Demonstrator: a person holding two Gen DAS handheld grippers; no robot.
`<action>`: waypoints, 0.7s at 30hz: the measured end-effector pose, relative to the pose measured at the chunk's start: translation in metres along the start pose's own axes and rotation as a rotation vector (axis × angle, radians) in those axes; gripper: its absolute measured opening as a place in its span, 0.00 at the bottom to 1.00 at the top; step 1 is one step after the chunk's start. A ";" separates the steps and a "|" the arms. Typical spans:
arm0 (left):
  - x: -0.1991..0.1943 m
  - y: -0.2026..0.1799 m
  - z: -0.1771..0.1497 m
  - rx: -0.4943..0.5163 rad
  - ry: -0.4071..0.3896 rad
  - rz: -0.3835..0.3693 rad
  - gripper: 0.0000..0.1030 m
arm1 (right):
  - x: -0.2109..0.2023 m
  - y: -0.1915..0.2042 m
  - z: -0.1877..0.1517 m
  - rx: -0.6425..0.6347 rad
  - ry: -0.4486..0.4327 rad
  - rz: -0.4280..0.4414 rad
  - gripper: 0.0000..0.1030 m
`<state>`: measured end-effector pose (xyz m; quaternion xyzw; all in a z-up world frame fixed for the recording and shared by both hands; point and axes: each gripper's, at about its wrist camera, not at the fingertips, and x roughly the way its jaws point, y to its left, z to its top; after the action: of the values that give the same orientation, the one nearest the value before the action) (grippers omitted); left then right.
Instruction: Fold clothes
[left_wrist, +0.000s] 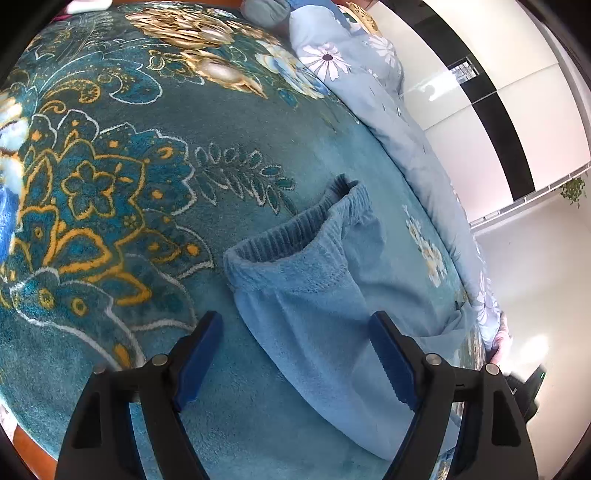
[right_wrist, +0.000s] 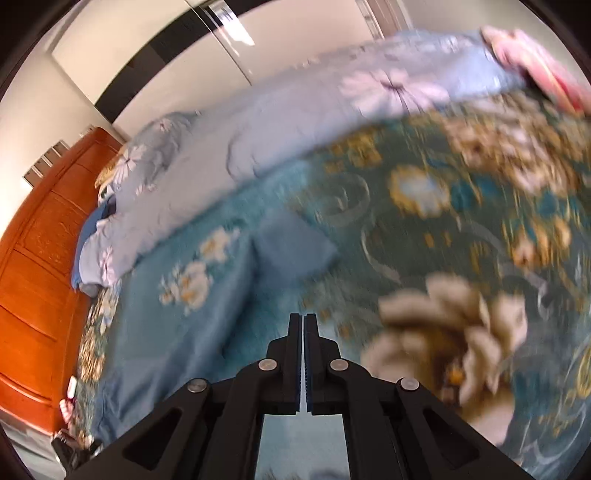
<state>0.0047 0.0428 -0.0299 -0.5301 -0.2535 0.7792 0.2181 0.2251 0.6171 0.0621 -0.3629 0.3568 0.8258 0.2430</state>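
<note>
A pair of light blue fleece trousers lies on the teal flowered blanket, ribbed waistband away from me and slightly gaping. My left gripper is open, its blue-padded fingers on either side of the trousers just above the fabric. In the blurred right wrist view the garment shows as a blue patch ahead on the blanket. My right gripper is shut with nothing between its fingers, held above the blanket short of the garment.
A pale blue quilt with white daisies lies bunched along the bed's far side. An orange wooden headboard stands at the left. A pink cloth lies at the far right. White wardrobe doors stand beyond the bed.
</note>
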 end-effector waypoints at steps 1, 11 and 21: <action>0.000 0.001 0.000 -0.004 -0.002 -0.003 0.80 | -0.003 -0.006 -0.009 -0.007 0.006 -0.007 0.05; 0.004 -0.003 0.000 -0.002 -0.021 -0.027 0.79 | -0.044 -0.067 -0.109 0.014 0.131 -0.064 0.05; 0.008 -0.014 -0.007 0.019 -0.024 -0.004 0.47 | -0.073 -0.092 -0.158 0.247 0.050 0.072 0.32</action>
<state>0.0096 0.0597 -0.0292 -0.5181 -0.2496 0.7875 0.2216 0.3983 0.5441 0.0044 -0.3376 0.4746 0.7745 0.2469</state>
